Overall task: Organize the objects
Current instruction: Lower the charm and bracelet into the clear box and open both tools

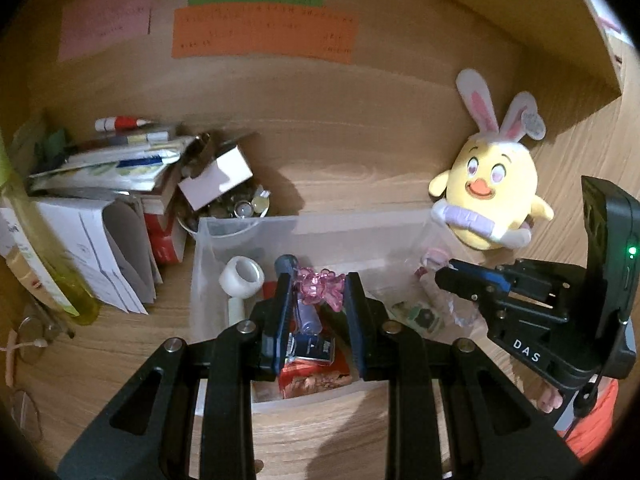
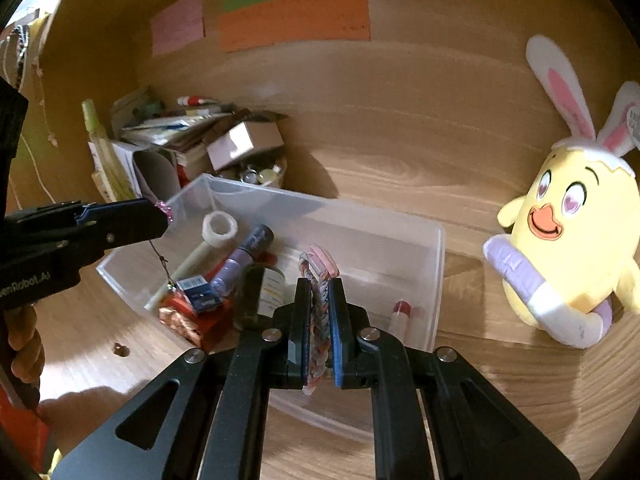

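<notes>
My left gripper (image 1: 318, 282) is shut on a pink translucent bear charm (image 1: 320, 292) and hovers over a clear plastic box (image 1: 248, 222). In the right wrist view the left gripper (image 2: 162, 216) enters from the left, the charm (image 2: 165, 210) at its tip and a thin chain dangling into the box (image 2: 320, 200). My right gripper (image 2: 320, 282) is shut on a braided pink and grey band (image 2: 318, 276) above the box's near side. The right gripper (image 1: 444, 276) reaches in from the right in the left wrist view. Inside the box lie a white tape roll (image 2: 219, 228), a purple bottle (image 2: 248, 256), a dark glass bottle (image 2: 260, 296) and a red packet (image 1: 312, 380).
A yellow plush chick with bunny ears (image 1: 488, 196) (image 2: 568, 240) leans on the wooden back wall right of the box. Left of the box are stacked papers and booklets (image 1: 104, 168) and a bowl of small metal bits (image 1: 236, 208). Coloured paper notes (image 1: 264, 32) are stuck on the wall.
</notes>
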`<action>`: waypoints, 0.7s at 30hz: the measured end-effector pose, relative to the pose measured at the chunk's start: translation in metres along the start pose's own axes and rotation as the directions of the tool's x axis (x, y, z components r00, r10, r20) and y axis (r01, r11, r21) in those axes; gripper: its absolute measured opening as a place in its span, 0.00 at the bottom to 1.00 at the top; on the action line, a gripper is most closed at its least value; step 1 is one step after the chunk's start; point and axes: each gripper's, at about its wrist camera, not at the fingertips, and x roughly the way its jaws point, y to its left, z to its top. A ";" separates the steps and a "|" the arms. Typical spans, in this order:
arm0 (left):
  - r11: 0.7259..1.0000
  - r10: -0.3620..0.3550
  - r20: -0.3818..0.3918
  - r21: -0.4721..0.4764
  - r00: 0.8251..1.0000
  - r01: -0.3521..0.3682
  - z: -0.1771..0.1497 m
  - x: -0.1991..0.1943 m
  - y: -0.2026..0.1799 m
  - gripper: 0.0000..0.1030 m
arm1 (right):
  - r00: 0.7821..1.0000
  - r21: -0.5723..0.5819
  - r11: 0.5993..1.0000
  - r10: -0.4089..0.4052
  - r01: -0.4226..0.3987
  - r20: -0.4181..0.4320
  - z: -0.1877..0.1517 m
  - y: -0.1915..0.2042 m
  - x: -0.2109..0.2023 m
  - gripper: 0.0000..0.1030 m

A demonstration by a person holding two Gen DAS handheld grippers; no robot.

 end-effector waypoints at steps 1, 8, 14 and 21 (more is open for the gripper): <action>1.000 0.000 -0.005 0.000 1.000 0.000 0.000 0.002 0.001 0.25 | 1.000 0.004 1.000 -0.004 0.004 -0.010 -0.001 -0.001 0.004 0.07; 1.000 -0.015 -0.053 -0.007 0.999 0.015 -0.006 0.021 0.005 0.25 | 0.998 0.008 1.000 -0.010 0.011 -0.056 -0.004 -0.003 0.019 0.07; 0.999 -0.034 -0.094 0.003 0.995 0.034 -0.013 0.037 0.005 0.25 | 0.997 -0.008 1.000 -0.010 0.010 -0.079 -0.005 0.002 0.027 0.07; 0.999 -0.046 -0.116 -0.004 0.992 0.046 -0.016 0.042 0.007 0.27 | 0.996 -0.015 1.000 -0.010 0.009 -0.088 -0.006 0.003 0.029 0.07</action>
